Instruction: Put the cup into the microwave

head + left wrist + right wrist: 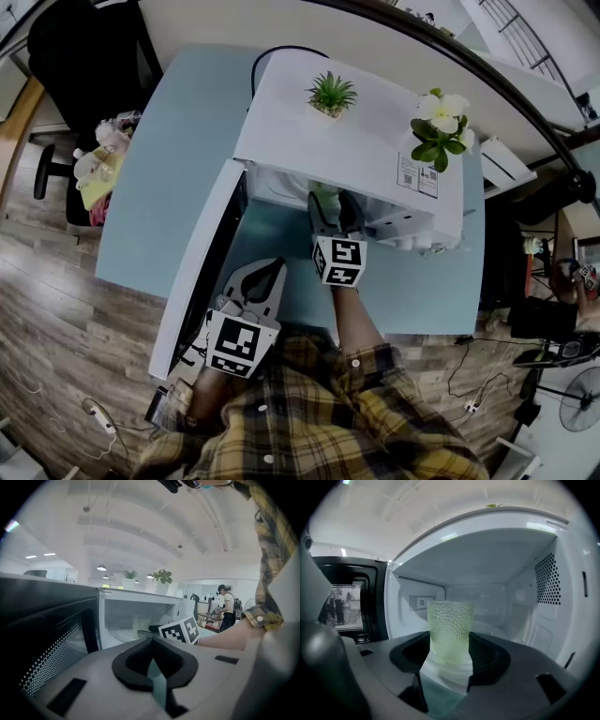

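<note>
The white microwave (347,122) stands on the pale blue table (178,159) with its door (202,262) swung wide to the left. A pale green dimpled cup (450,630) stands upright on the microwave floor, just inside the mouth; in the head view only a bit of the cup (323,195) shows. My right gripper (449,663) reaches into the opening, its jaws open on either side of the cup's base, and I see no pad pressing on it. My left gripper (267,274) hovers near the door's inner face, shut and empty.
Two potted plants sit on top of the microwave, a spiky one (331,94) and a white-flowered one (439,127). A black office chair (89,56) stands beyond the table's left side. Another person (228,606) stands far off in the room.
</note>
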`<state>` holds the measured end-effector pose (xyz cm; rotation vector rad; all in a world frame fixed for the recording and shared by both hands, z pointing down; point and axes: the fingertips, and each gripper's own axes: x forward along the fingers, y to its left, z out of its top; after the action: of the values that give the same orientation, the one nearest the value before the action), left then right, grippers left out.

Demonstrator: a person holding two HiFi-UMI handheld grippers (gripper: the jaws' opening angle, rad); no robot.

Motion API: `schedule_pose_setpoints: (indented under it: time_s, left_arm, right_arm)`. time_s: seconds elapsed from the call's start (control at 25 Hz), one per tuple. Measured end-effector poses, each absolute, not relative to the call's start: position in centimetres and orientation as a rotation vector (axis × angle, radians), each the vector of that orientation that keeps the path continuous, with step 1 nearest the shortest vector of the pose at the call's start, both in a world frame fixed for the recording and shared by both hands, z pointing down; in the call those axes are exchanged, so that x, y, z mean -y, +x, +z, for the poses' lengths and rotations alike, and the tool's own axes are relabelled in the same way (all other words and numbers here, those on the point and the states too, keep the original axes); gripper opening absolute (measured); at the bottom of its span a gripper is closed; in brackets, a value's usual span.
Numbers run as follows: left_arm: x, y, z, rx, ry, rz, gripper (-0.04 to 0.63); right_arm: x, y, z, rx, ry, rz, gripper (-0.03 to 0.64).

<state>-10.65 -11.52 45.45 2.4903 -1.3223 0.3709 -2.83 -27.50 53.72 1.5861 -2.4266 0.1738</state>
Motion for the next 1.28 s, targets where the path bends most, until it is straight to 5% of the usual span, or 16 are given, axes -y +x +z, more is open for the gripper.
schedule_pose_setpoints:
  time_s: [0.36,1.28]
  left_arm:
    - [11.9,-11.5,45.2,1.342,2.491,0.368,-0.008]
    - [12.7,-10.7,42.2,1.428,2.497,0.324,-0.008]
  right_arm:
    - [27.7,-3.2,54.1,2.388,1.587,0.14,0.141]
    - [22.1,-0.5,48.1,2.543,1.482,0.082,0.14]
